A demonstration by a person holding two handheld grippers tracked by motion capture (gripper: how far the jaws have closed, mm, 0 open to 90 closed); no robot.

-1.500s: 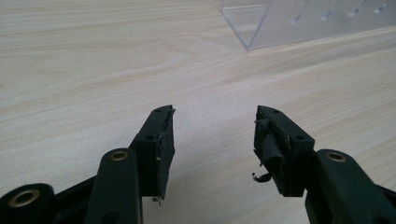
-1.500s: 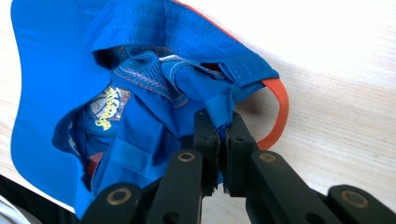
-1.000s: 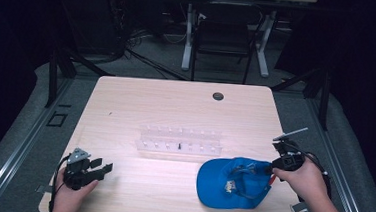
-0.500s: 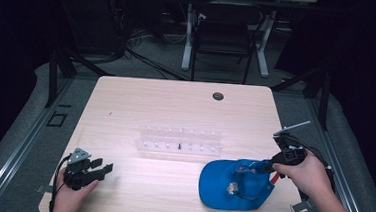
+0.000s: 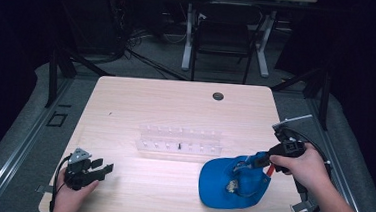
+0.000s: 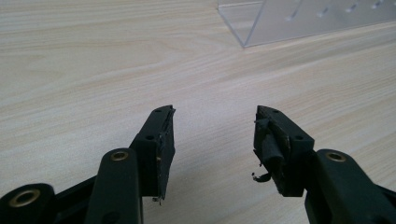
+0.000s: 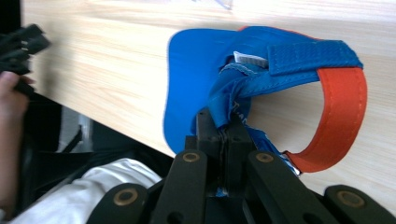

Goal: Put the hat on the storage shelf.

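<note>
Right gripper [image 5: 258, 160] clenched on blue fabric of cap [image 5: 231, 181], near table's [image 5: 176, 105] front right corner. Left gripper [image 5: 102, 166] released, jaws spread over bare wood near front left corner. Clear plastic rack [image 5: 179, 140] mid-table, behind cap.

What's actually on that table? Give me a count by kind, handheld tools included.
Handheld grippers: 2, the left gripper open and the right gripper shut on the cap
Blue cap with an orange strap: 1
Clear plastic rack: 1
Total: 4
</note>
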